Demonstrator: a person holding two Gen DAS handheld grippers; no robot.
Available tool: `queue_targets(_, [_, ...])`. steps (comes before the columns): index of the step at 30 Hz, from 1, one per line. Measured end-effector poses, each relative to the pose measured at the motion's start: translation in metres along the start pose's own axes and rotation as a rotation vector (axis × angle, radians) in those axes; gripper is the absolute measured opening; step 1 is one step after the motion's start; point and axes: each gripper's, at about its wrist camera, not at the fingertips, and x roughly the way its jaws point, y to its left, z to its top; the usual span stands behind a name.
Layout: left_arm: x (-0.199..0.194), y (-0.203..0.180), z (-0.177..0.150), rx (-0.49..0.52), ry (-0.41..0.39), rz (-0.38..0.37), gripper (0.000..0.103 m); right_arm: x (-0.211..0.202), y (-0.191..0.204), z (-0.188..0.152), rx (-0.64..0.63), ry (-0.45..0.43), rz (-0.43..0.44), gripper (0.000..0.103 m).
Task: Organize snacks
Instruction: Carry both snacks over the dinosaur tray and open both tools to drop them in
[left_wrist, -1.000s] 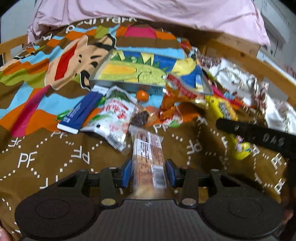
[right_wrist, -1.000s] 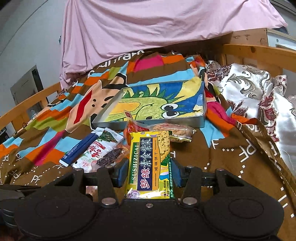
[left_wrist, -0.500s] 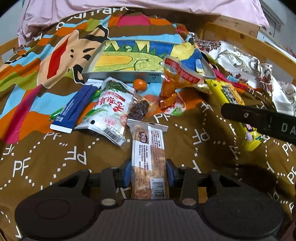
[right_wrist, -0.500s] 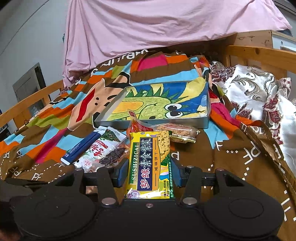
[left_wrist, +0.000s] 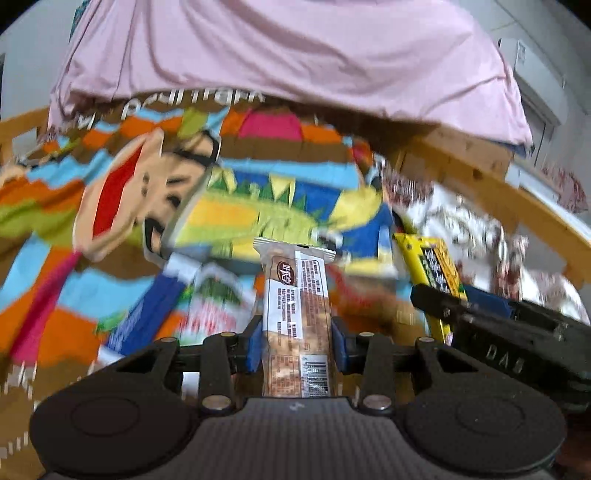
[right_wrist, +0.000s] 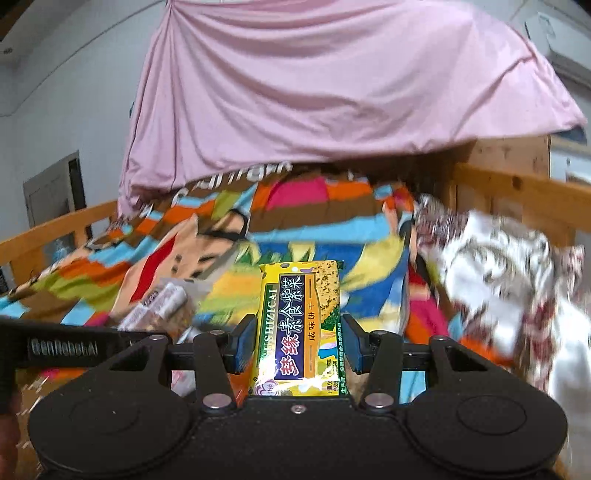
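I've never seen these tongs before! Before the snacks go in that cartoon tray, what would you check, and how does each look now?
1. Left tongs gripping the cracker bar: ok, blue pads press both sides.
2. Right tongs gripping the yellow seaweed cracker pack: ok.
3. Both packs lifted off the blanket: ok, judging by how they stick up.
4. Cartoon tray ahead of both tongs: ok.
5. Free room in the tray: cannot tell, picture blurred.
6. Tongs clear of each other: ok, but close together.
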Motion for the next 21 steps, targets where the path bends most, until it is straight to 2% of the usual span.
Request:
queue_targets(6, [0.038, -0.006, 0.057, -0.033, -0.078, -0.02, 0.041, 0.048, -0.026, 0.023, 0.022, -0.075, -0.041, 0.05])
queue_targets(11, [0.078, -0.017, 0.09, -0.029, -0.111, -0.026, 0.041, 0.087, -0.046, 0.036, 0.022, -0.123, -0.058, 0.05])
queue_targets(16, [0.128, -0.019, 0.112, -0.071, -0.096, -0.047, 0.041, 0.125, -0.066, 0.038, 0.054, -0.103, -0.055, 0.05])
queue_targets(21, [0.175, -0.018, 0.12, -0.077, -0.058, -0.03, 0.041, 0.155, -0.075, 0.033, 0.044, -0.06, -0.054, 0.051])
